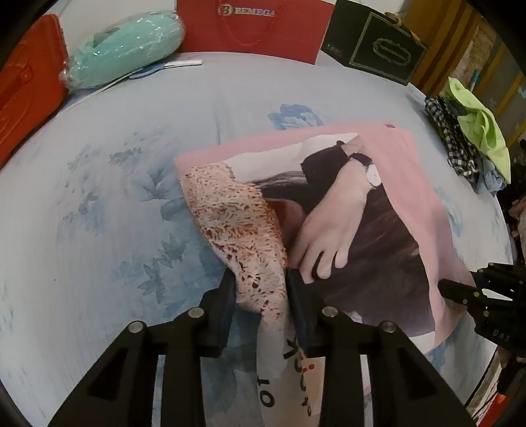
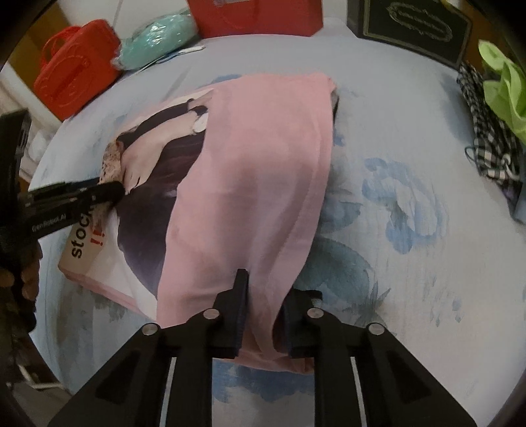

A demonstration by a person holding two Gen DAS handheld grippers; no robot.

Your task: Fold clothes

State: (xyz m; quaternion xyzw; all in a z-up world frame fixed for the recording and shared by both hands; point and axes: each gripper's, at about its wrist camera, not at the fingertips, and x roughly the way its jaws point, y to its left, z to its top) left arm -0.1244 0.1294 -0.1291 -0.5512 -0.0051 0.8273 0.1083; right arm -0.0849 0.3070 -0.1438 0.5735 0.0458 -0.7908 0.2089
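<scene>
A pink T-shirt (image 1: 411, 184) with a large photo print of a hand and a watch lies partly folded on the pale blue flowered bed sheet (image 1: 98, 184). My left gripper (image 1: 261, 279) is shut on a bunched fold of its printed part and holds it lifted. In the right wrist view the shirt (image 2: 256, 170) lies across the middle, and my right gripper (image 2: 266, 295) is shut on its pink near edge. The left gripper (image 2: 111, 192) shows at the shirt's left side. The right gripper (image 1: 460, 290) shows at the shirt's right edge in the left wrist view.
At the back stand a red paper bag (image 1: 256, 26), a black box (image 1: 378, 46), a mint bundle in plastic (image 1: 128, 56) and an orange case (image 1: 26, 88). A pile of checked and lime-green clothes (image 1: 470, 138) lies at the right edge of the bed.
</scene>
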